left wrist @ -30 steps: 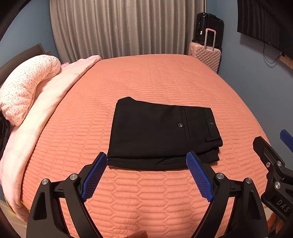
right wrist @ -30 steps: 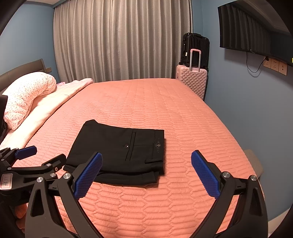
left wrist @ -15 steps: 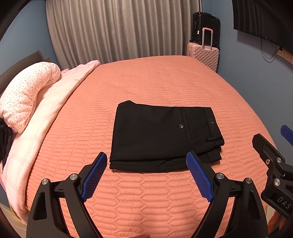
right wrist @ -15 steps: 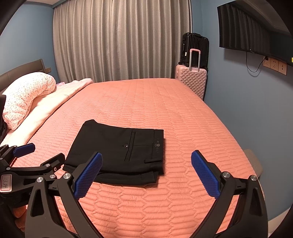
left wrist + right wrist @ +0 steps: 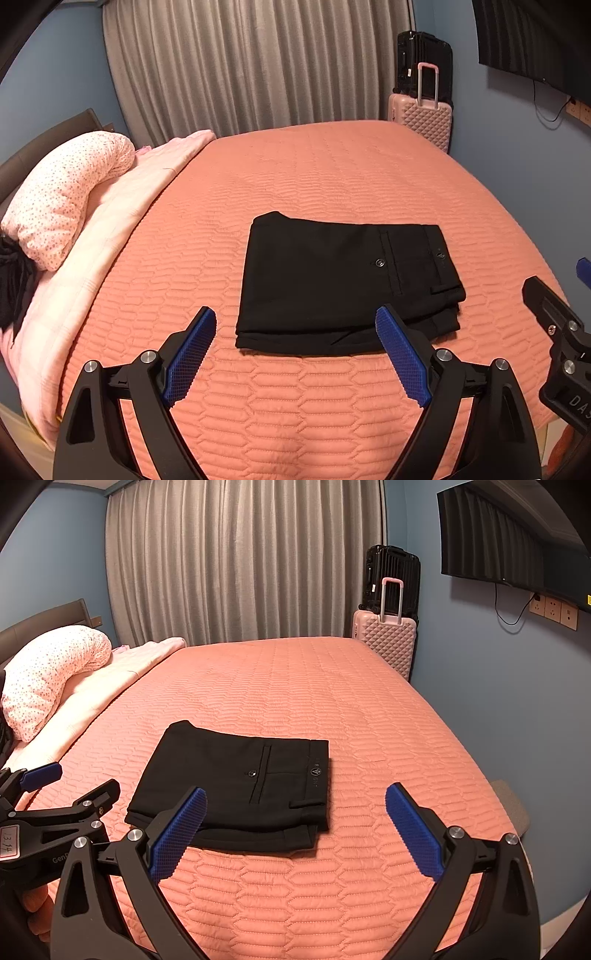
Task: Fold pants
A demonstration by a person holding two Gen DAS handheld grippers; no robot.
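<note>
The black pants point(image 5: 343, 284) lie folded into a compact rectangle on the near half of the orange bed point(image 5: 332, 177), waistband to the right, so the folding looks done; left gripper point(image 5: 295, 350) and right gripper point(image 5: 295, 830) hover nearer, fingers wide apart, holding nothing

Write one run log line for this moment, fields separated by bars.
pants: folded, flat on bed | left gripper: open, empty, above bed | right gripper: open, empty | contact: none
</note>
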